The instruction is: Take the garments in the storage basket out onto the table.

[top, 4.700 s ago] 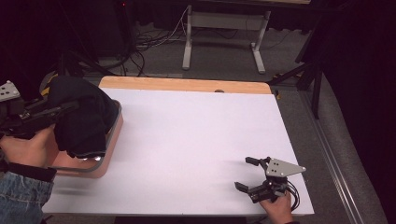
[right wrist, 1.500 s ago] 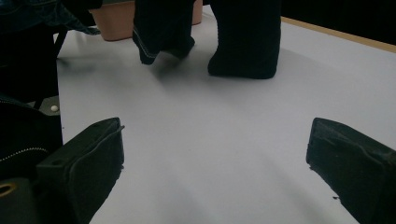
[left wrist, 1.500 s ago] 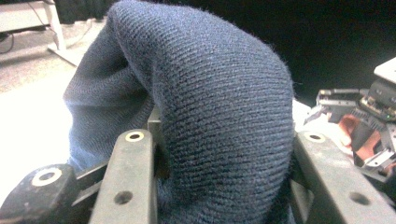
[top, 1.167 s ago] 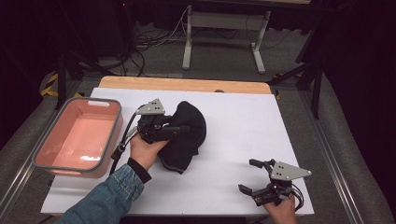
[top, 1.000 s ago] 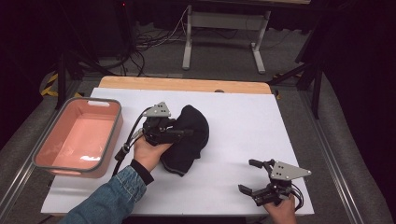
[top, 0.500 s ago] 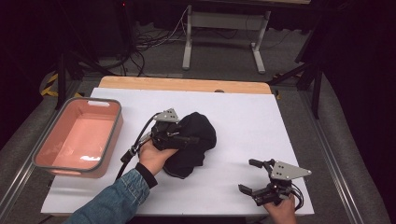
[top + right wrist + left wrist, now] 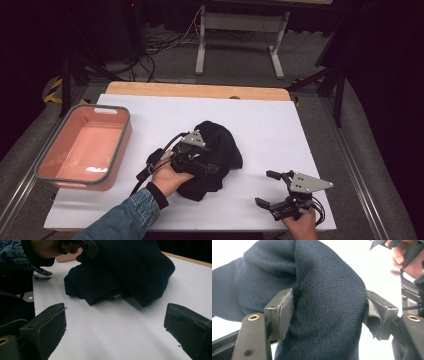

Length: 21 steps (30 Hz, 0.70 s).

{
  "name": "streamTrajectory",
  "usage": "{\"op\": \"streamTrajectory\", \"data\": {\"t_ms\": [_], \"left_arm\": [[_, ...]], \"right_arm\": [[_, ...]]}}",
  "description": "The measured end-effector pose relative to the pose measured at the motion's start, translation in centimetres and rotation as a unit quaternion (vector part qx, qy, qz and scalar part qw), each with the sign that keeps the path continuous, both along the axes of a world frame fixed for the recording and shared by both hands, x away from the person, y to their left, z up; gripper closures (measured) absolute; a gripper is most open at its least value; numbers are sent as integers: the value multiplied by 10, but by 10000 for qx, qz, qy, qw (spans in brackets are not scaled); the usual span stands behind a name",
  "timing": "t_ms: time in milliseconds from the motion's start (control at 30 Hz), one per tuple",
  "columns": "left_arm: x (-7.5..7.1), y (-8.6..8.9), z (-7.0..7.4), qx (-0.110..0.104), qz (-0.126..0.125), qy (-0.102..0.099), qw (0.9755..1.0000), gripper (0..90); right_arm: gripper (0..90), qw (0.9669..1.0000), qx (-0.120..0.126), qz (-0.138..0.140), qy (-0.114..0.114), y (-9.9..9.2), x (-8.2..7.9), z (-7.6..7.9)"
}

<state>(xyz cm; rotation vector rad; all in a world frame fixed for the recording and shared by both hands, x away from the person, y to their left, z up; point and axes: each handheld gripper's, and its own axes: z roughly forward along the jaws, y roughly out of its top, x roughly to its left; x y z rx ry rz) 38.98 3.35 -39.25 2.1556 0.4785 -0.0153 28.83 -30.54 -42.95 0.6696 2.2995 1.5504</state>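
The left gripper was clamped on a thick fold of the black garment, which lay bunched on the white table ahead of it. Off to its right, the right gripper rested with jaws spread, holding nothing. The pink tub sat behind its hand.

The high view looked forward and down on the whole table. Each gripper view rode low and close; both, like it, caught the dark cloth.

Blue denim sleeve, black cuff, black gripper jaws, grey plate
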Motion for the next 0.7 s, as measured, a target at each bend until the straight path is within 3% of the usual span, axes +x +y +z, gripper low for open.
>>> {"op": "streamTrajectory", "data": {"t_ms": [233,367,433,700], "left_arm": [[-2,8,6,-369,-28,-39,9993,160],[-4,12,11,-529,-36,-241,9983,55],[-6,13,13,-502,9,-311,9983,2],[-15,23,21,-315,78,-693,9971,1]], "right_arm": [[46,10000,-3,1,4,0,0,0],[46,10000,-2,-2,-1,0,0,0],[46,10000,-4,-1,-2,0,0,0],[46,10000,12,11,13,1,0,0]]}}
